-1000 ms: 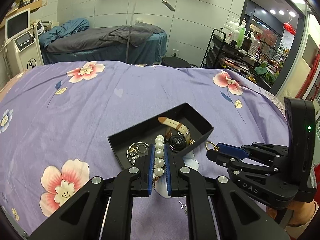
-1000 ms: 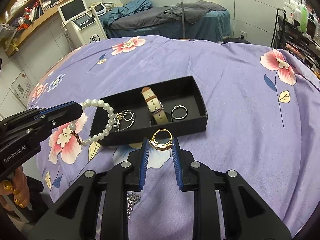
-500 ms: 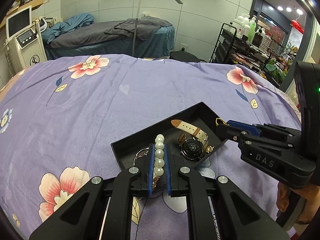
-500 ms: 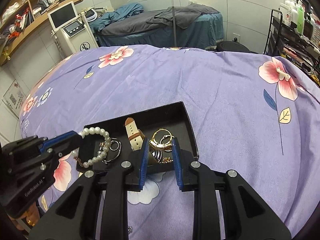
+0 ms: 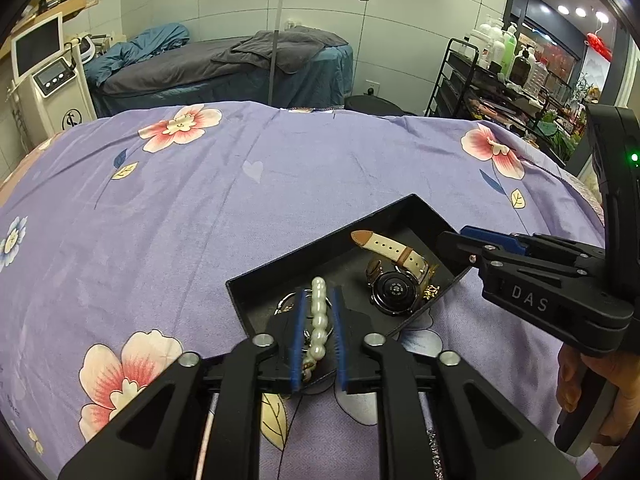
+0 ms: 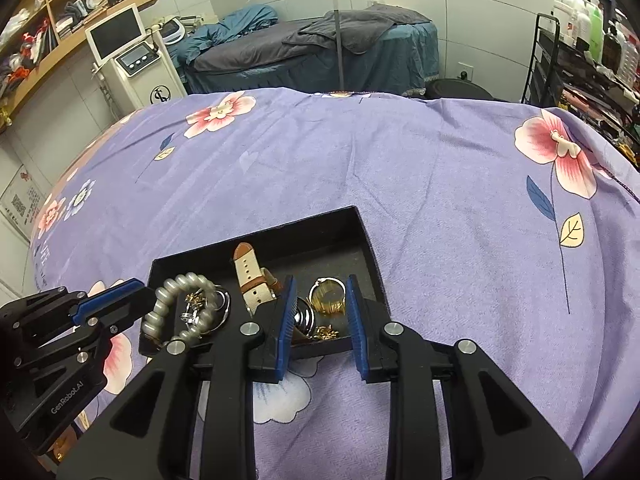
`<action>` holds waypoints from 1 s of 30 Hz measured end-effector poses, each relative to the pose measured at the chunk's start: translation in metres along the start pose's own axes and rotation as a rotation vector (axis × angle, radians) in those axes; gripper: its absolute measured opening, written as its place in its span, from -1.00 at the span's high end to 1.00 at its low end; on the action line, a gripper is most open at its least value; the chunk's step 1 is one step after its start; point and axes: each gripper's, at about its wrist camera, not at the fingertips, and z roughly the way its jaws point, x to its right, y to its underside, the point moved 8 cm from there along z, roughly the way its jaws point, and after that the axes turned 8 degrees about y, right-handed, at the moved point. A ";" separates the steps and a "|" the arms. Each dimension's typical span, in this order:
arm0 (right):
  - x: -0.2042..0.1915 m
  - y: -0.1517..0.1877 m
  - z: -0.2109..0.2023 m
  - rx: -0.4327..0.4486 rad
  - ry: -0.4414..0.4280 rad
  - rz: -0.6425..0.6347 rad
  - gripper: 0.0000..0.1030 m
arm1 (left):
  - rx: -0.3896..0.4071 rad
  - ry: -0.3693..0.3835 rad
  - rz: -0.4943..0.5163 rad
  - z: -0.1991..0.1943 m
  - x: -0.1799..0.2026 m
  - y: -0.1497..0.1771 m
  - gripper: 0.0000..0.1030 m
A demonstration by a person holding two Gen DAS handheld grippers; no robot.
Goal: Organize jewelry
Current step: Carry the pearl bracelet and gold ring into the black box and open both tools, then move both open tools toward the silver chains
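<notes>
A black tray (image 5: 340, 236) (image 6: 360, 224) sits on the purple flowered cloth. In it lie a watch with a beige strap (image 5: 394, 258) (image 6: 250, 276), silver rings (image 6: 218, 312) and a gold ring (image 6: 326, 296). My left gripper (image 5: 318, 334) (image 6: 132, 292) is over the tray's left end, jaws parted slightly, with the pearl bracelet (image 5: 319, 324) (image 6: 188, 306) lying between its fingers and resting in the tray. My right gripper (image 6: 322, 320) (image 5: 460, 236) is open over the tray's right end, and the gold ring lies in the tray between its fingers.
A silver chain (image 5: 434, 448) lies on the cloth near the front edge. Beyond the cloth stand a treatment bed (image 5: 224, 64), a floor lamp (image 5: 276, 28), a white machine (image 5: 48, 80) at left and a black shelf cart (image 5: 500, 84) at right.
Both grippers moved forward over the tray. The right gripper opened and let the gold ring go into the tray. The left jaws widened and the pearl bracelet settled into the tray.
</notes>
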 end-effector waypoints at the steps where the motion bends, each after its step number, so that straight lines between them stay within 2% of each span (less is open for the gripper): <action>1: 0.001 -0.001 -0.001 0.005 0.003 0.005 0.10 | 0.006 -0.004 0.001 -0.001 -0.001 0.000 0.42; 2: 0.003 -0.002 -0.003 0.015 0.000 0.014 -0.03 | 0.013 -0.007 0.003 -0.003 -0.001 -0.001 0.34; 5: 0.003 -0.005 -0.007 0.029 0.007 0.008 -0.03 | 0.031 -0.020 0.008 -0.009 -0.002 -0.004 0.05; 7: 0.003 -0.005 -0.009 0.029 0.005 0.006 -0.03 | 0.045 -0.028 0.008 -0.014 -0.003 -0.006 -0.27; 10: 0.007 0.000 -0.011 0.015 -0.004 0.014 -0.03 | 0.063 -0.043 0.001 -0.022 -0.007 -0.006 -0.58; 18: 0.020 0.034 -0.014 -0.055 -0.008 0.053 -0.03 | 0.038 -0.025 -0.069 -0.032 -0.017 0.020 -0.67; 30: 0.011 0.075 -0.034 -0.080 -0.037 0.009 -0.04 | -0.024 -0.031 -0.101 -0.032 -0.023 0.060 -0.74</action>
